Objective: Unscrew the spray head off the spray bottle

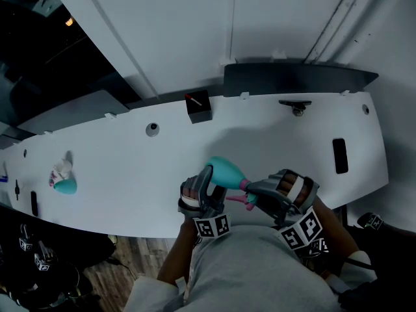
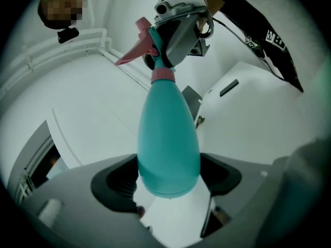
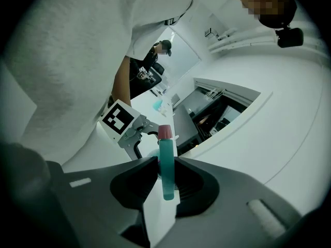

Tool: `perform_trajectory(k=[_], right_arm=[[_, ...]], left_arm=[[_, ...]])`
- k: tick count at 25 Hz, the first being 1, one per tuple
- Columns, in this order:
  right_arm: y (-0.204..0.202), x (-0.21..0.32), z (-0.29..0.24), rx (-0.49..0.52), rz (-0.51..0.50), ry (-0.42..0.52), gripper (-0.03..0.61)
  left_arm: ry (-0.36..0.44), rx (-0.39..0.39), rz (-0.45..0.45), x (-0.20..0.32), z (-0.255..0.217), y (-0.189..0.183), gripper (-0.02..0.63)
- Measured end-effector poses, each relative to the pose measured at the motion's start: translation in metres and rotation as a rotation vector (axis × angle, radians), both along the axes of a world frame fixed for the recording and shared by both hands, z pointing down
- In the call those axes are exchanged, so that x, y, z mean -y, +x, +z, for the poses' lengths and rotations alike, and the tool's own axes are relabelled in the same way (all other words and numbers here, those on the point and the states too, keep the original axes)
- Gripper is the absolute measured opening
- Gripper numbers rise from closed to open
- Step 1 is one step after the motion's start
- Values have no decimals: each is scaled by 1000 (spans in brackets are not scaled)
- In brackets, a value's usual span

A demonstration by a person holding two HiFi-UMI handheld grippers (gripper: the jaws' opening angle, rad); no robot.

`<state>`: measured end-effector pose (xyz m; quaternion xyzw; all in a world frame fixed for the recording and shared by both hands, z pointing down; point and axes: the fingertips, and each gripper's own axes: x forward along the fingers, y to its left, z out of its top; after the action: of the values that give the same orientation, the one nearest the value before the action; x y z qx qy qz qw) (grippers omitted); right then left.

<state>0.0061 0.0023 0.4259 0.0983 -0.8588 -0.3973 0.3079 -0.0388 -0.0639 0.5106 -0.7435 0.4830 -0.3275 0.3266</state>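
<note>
The teal plastic spray bottle (image 1: 227, 171) lies sideways over the white counter (image 1: 130, 168). The jaws of the left gripper (image 1: 207, 186) hug its fat end; those of the right gripper (image 1: 255, 195) pinch its pink and teal spray head (image 2: 155, 45).

No word, brand or number can be read with certainty in any view. The only clear signs are black-and-white square patterns without letters. They stand on the left marker cube (image 1: 212, 226), which belongs to the left hand-held gripper (image 2: 168, 174), and on the right marker cube (image 1: 303, 231), which belongs to the right hand-held gripper (image 3: 166, 177). Similar squares show on small dark cubes (image 1: 40, 260) in the lower left corner of the head view. In the left gripper view, a black strap (image 2: 273, 39) carries white print, too small and distorted to read.
</note>
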Motion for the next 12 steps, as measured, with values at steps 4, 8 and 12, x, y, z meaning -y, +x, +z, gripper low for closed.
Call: perform_trajectory(k=[4,8,12], right_arm=[[-1,-5,-7,23,-16,-45,91],[-2,-9,-7,19,-36,-64,89],[-3,-11,-7,7,-60,-65,87]], left_arm=[[21,-17,10,-1,-4,2,373],[39,-9,21,-3,-5,3,379],[55,19,66,-6,-4,11,395]])
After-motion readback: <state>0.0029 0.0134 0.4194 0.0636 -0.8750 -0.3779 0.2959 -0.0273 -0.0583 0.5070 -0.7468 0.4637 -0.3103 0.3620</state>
